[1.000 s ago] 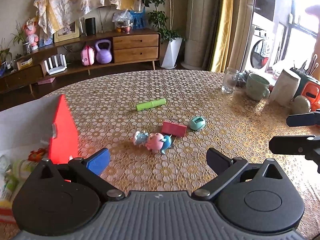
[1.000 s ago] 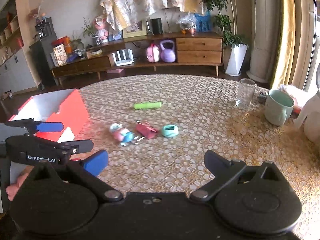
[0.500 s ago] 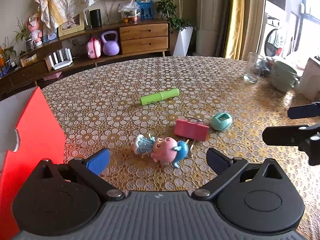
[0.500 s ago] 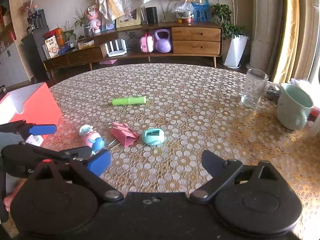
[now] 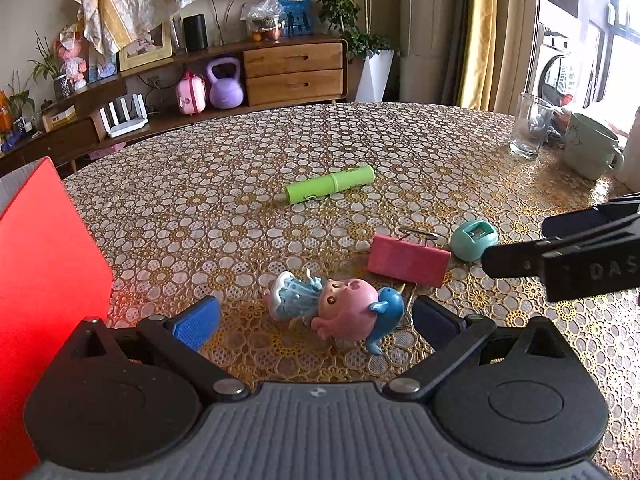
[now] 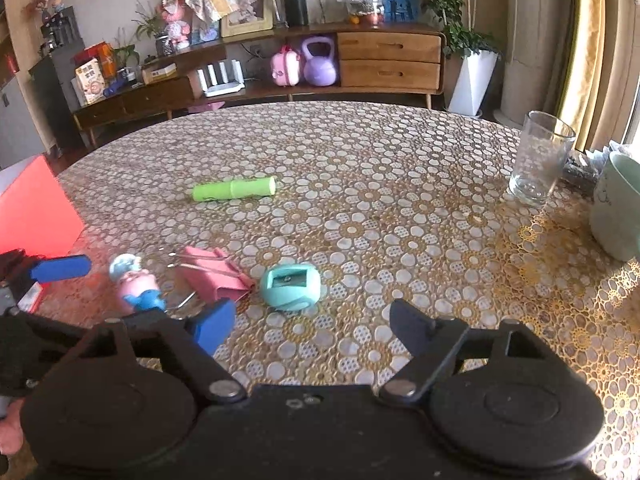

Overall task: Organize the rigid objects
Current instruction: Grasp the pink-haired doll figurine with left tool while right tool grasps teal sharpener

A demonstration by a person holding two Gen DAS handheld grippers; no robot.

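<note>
Both grippers have dropped closer to the cluster of small objects. The left gripper [image 5: 316, 316] stands wide with the pink pig figurine [image 5: 334, 306] lying just ahead between its tips, untouched. The right gripper [image 6: 312, 322] is narrowing, empty, over the teal pencil sharpener [image 6: 291, 286]. The pink binder clip [image 5: 408, 260] lies between the two targets, so either finger could nudge it, and the grippers may collide. The green tube [image 5: 330, 189] lies apart; the red box [image 5: 44, 280] waits at left. Legible writing: "DAS" on the right gripper's finger.
</note>
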